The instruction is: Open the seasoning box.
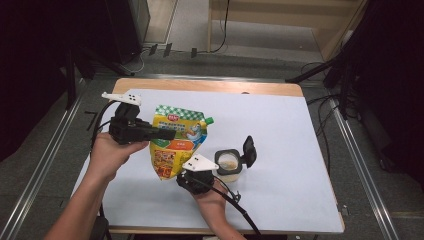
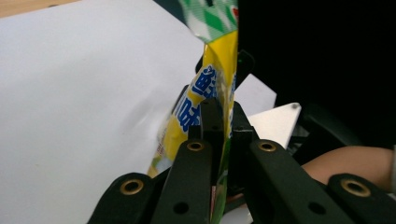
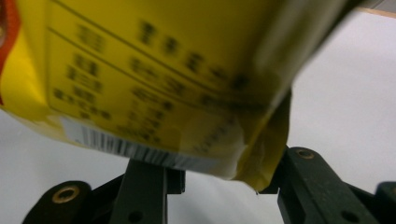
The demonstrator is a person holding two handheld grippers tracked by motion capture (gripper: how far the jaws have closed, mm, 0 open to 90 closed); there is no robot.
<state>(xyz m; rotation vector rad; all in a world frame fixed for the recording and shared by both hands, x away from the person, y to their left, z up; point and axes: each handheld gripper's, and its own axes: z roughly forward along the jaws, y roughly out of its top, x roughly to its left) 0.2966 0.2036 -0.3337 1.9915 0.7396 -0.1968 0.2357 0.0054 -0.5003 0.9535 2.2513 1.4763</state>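
My left gripper (image 1: 162,133) is clamped on the left edge of the yellow refill pouch (image 1: 177,142), holding it upright and off the desk (image 1: 280,130) at centre frame. In the left gripper view, both jaws pinch the pouch film flat. The green spout cap (image 1: 209,120) is on, so I judge pouring has not begun. The open container (image 1: 229,165), lid flipped back, stands just right of the pouch, lower centre. My right gripper (image 1: 187,172) sits under the pouch's bottom corner. Its jaws stand apart to either side of that corner, and I see no pad pressing on it. Remaining: uncap, tilt, pour. Left forearm enters from lower left; right wrist comes up from the bottom edge.
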